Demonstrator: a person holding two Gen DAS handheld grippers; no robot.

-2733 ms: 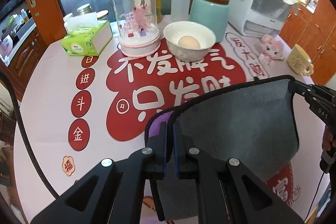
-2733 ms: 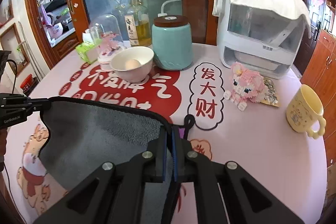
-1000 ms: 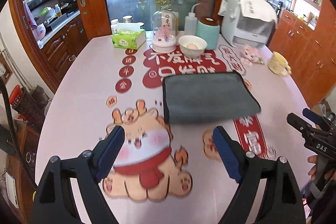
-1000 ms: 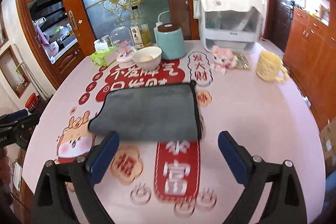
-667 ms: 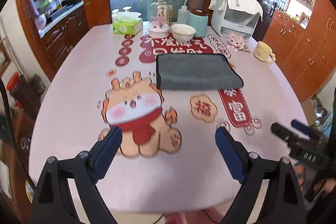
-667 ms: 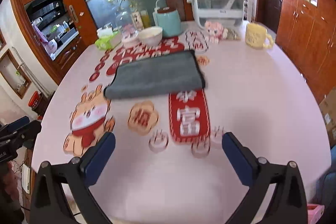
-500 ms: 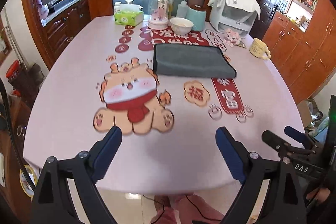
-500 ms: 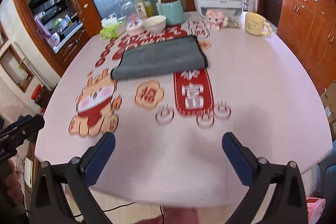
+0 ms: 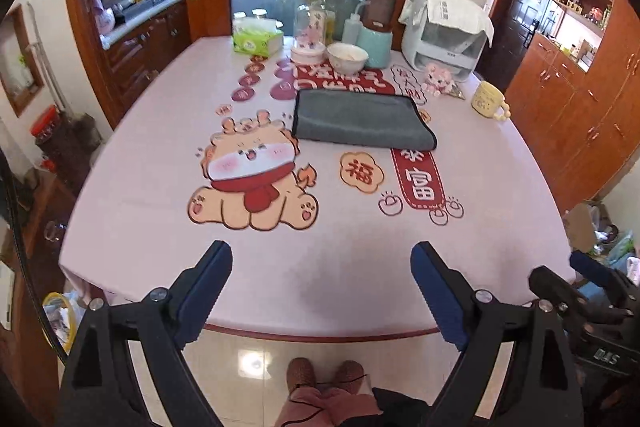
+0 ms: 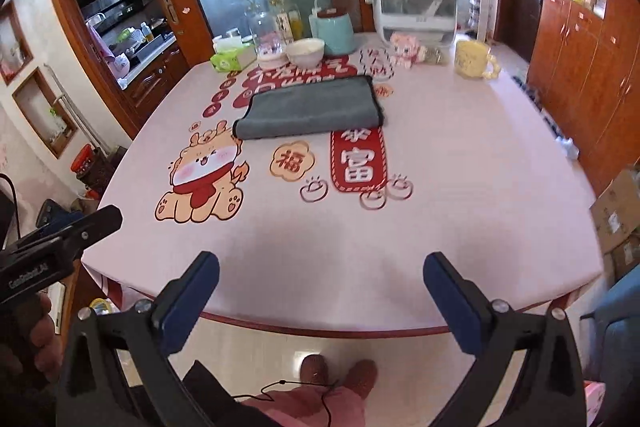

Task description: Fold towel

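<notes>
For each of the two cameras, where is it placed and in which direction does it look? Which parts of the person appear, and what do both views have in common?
Left wrist: sits on the left gripper, held open off the table's near edge, facing across the table; the feet and the right gripper show.
Right wrist: sits on the right gripper, also open off the near edge, facing the same way; the feet and the left gripper with its hand show.
Shared: the folded grey towel, white bowl and yellow mug.

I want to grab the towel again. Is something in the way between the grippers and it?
Nothing visible. Only bare tablecloth lies between the open left gripper, the open right gripper and the towel.
</notes>
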